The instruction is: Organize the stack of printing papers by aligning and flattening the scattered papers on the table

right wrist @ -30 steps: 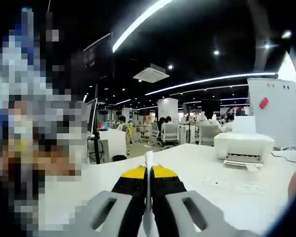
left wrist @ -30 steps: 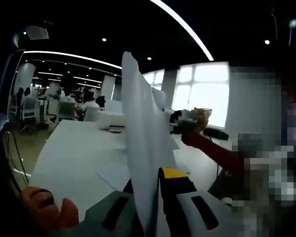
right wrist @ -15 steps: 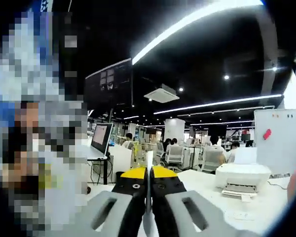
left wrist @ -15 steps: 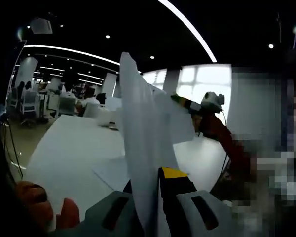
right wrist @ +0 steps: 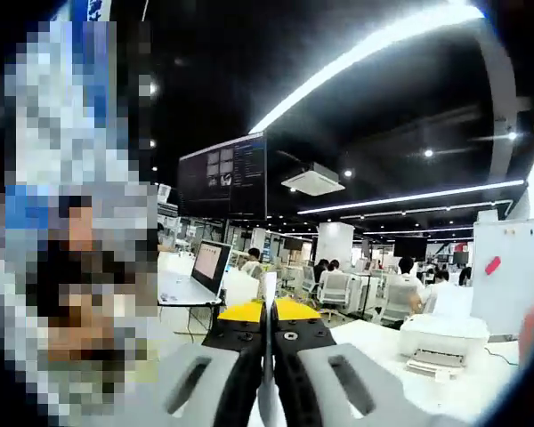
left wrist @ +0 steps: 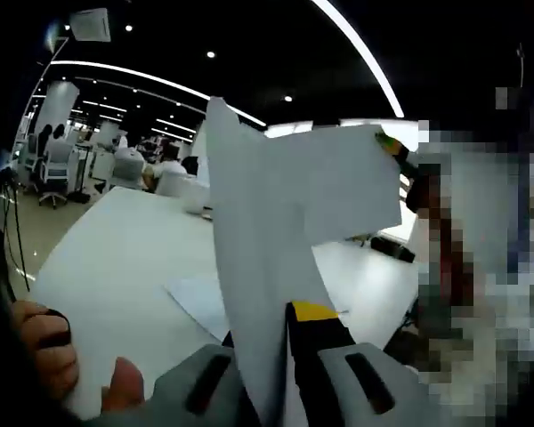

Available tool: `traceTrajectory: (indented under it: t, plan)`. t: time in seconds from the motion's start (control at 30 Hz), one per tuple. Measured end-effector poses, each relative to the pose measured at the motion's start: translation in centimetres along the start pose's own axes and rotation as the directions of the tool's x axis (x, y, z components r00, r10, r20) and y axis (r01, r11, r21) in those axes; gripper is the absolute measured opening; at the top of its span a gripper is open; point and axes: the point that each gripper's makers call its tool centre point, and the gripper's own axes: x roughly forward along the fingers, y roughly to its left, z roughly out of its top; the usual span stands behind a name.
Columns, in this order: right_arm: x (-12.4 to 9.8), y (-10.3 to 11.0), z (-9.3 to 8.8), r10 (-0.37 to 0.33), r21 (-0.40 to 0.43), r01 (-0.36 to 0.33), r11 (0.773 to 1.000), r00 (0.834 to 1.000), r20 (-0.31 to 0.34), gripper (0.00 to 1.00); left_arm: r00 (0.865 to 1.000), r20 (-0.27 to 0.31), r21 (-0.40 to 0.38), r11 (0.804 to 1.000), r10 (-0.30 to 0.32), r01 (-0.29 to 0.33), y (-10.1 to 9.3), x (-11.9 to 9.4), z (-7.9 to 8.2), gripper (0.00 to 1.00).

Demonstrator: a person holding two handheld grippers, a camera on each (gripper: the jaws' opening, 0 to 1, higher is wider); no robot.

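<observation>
Both grippers, left gripper (left wrist: 280, 356) and right gripper (right wrist: 269, 334), are clamped on the raised paper stack (left wrist: 258, 240), so squaring looks underway, with one sheet (left wrist: 200, 298) left on the table (left wrist: 116, 258).

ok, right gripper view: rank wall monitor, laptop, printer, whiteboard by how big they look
1. Wall monitor, largest.
2. Whiteboard, close behind; its right side runs out of the picture, so that order is unsure.
3. Printer.
4. Laptop, smallest.
This is apparent size only: they sit at different depths.
</observation>
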Motion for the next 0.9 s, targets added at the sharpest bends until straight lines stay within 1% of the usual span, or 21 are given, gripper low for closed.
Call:
traceTrajectory:
  t: [0.03,0.1,0.23,0.27,0.3,0.4,0.47,0.5,0.57,0.63,0.67,0.7,0.73,0.8,0.83,0.87,0.9]
  plan:
    - [-0.5,0.4,0.0,0.000,0.008,0.000,1.000,1.000,-0.016,0.00,1.000,0.000,-0.001,1.000,0.002,-0.002,0.1,0.0,0.0,0.06]
    - [-1.6,1.2,0.4,0.024,0.010,-0.023,1.000,0.999,-0.038,0.00,1.000,0.000,-0.001,1.000,0.003,-0.003,0.2,0.2,-0.2,0.06]
    - [-3.4,1.7,2.3,0.021,0.004,-0.021,1.000,1.000,-0.014,0.00,1.000,-0.003,-0.010,1.000,0.003,-0.003,0.2,0.6,-0.7,0.06]
    - [-3.8,1.5,3.3,0.004,-0.008,-0.004,1.000,1.000,0.014,0.00,1.000,0.000,-0.016,1.000,0.005,-0.005,0.4,0.6,-0.7,0.06]
    - [-3.9,2.0,3.4,0.003,-0.009,-0.003,1.000,0.999,0.033,0.00,1.000,0.005,-0.025,1.000,0.005,-0.005,0.5,0.8,-0.8,0.06]
    - [-4.2,2.1,4.7,0.000,0.037,-0.004,0.999,0.995,0.103,0.00,1.000,0.018,-0.057,0.998,0.002,-0.001,0.8,0.9,-0.8,0.06]
    - [-4.3,1.9,5.5,-0.009,0.071,-0.002,0.997,0.988,0.152,0.00,1.000,0.029,-0.080,0.997,0.000,0.002,1.0,1.0,-0.8,0.06]
    - [-4.4,1.4,6.1,-0.026,0.091,0.009,0.996,0.982,0.187,0.00,0.999,0.040,-0.092,0.996,0.004,0.000,1.1,1.0,-0.7,0.06]
    - [-4.5,1.2,6.6,-0.038,0.111,0.012,0.994,0.972,0.232,0.00,0.999,0.050,-0.108,0.994,0.011,-0.005,1.4,1.1,-0.8,0.06]
    - [-4.6,0.9,7.2,-0.053,0.144,0.012,0.989,0.958,0.283,0.00,0.998,0.056,-0.127,0.992,0.021,-0.013,1.7,1.2,-0.9,0.06]
    - [-4.5,0.6,7.2,-0.064,0.199,0.000,0.980,0.948,0.313,0.00,0.998,0.060,-0.136,0.990,0.026,-0.018,1.9,1.3,-0.9,0.06]
    - [-4.3,0.6,6.7,-0.072,0.247,-0.010,0.969,0.943,0.324,0.00,0.997,0.063,-0.140,0.990,0.032,-0.023,2.0,1.4,-1.0,0.06]
    - [-4.0,0.6,6.1,-0.065,0.279,-0.032,0.960,0.941,0.332,0.00,0.997,0.069,-0.149,0.988,0.039,-0.028,2.2,1.6,-1.0,0.06]
    - [-2.9,0.7,3.3,-0.091,0.323,-0.023,0.946,0.938,0.334,0.00,0.996,0.081,-0.167,0.986,0.036,-0.022,2.2,2.0,-1.2,0.06]
    - [-2.5,0.8,2.3,-0.085,0.330,-0.031,0.943,0.940,0.331,0.00,0.995,0.090,-0.184,0.983,0.032,-0.015,2.2,2.2,-1.2,0.06]
    - [-1.9,0.7,0.7,-0.092,0.377,-0.039,0.926,0.942,0.324,0.00,0.995,0.094,-0.194,0.981,0.028,-0.009,2.2,2.4,-1.3,0.06]
    - [-1.4,0.4,-0.6,-0.095,0.430,-0.052,0.901,0.945,0.314,0.00,0.995,0.094,-0.201,0.980,0.026,-0.007,2.2,2.6,-1.4,0.06]
